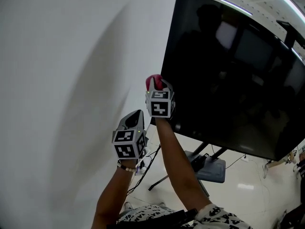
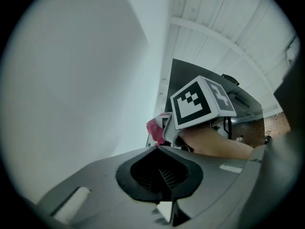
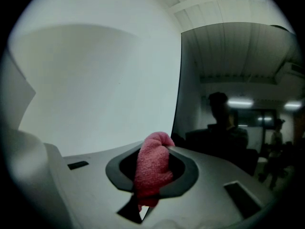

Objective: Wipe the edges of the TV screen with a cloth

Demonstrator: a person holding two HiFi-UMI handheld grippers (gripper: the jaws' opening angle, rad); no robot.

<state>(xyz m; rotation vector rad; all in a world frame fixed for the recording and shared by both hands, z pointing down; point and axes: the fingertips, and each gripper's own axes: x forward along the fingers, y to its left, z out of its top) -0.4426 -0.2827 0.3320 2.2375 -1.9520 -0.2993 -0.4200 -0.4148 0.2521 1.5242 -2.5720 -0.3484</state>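
While the left gripper [image 2: 159,175] hangs low with jaws together on nothing, the right gripper [image 1: 159,87] pinches the cloth [image 1: 153,81], seemingly touching the left edge of the TV [image 1: 228,66], so wiping looks under way and the next stroke should follow that edge with steady pressure.

TV screen [image 1: 228,70] right side cut off; cloth [image 1: 153,81] mostly hidden.

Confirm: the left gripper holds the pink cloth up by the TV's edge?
Wrong gripper. The right gripper is shut on the pink cloth, as the right gripper view shows. The left gripper is shut on nothing. The rest stands: the cloth is up by the TV's edge.
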